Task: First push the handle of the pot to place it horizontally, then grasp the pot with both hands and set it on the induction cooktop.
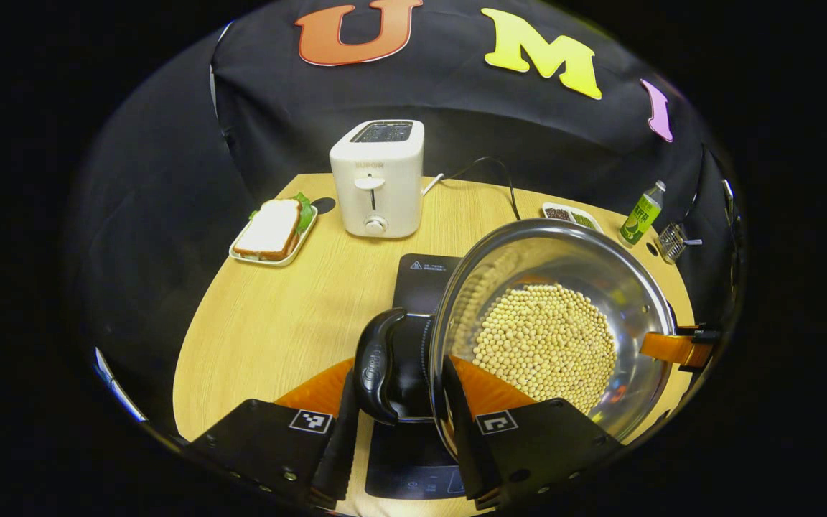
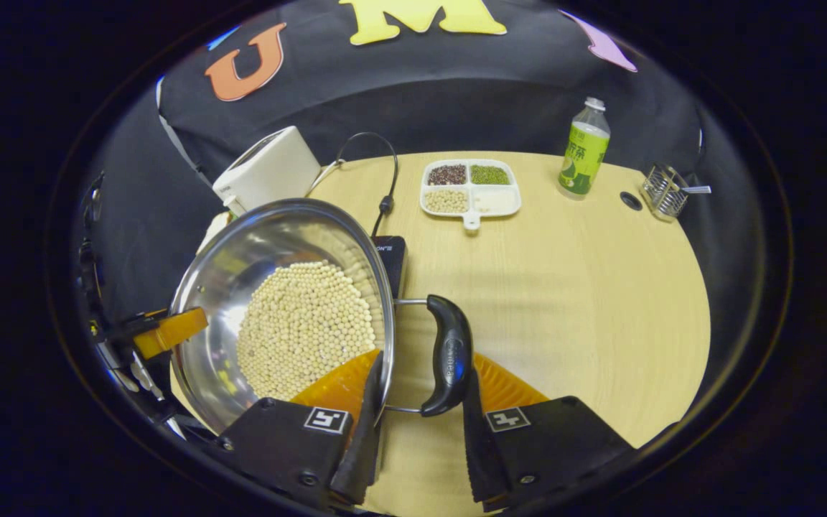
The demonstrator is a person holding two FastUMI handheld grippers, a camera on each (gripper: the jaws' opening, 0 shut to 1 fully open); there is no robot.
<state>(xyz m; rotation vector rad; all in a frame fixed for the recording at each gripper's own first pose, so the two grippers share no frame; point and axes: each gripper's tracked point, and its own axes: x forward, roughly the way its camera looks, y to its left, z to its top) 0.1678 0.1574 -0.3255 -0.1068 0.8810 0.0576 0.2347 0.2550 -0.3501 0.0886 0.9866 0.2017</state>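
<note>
Two side handles of the pot [image 1: 550, 323] are seen, one in each view. In the left gripper view, the left gripper [image 1: 399, 445] is closed around the left handle [image 1: 377, 366], one finger outside the black grip and the other against the pot's wall, so both fingers press on the pot. The pot, holding pale beans [image 1: 546, 345], is held tilted above the induction cooktop [image 1: 421, 280], which lies near the middle of the table [image 1: 270, 323]. Across the pot an orange finger of the other gripper is seen at the far rim. A toaster [image 1: 379, 178] stands near the far edge, and a sandwich plate [image 1: 273, 231] toward the far left corner.

In the right gripper view, the right gripper [image 2: 417, 438] is clamped likewise on the right handle [image 2: 448, 355], with one finger inside the rim and one outside the grip. A divided dish [image 2: 471, 187] and a green bottle [image 2: 583, 149] are set along the far edge, and a small rack [image 2: 661, 190] at the far right corner.

The pot is judged to be carried and not yet set down. Beans could be spilled if the tilt is increased by unequal lowering of the two grippers. A handle could also slip if the weight is borne by one side alone, and the pot could be landed off the cooktop's centre.
</note>
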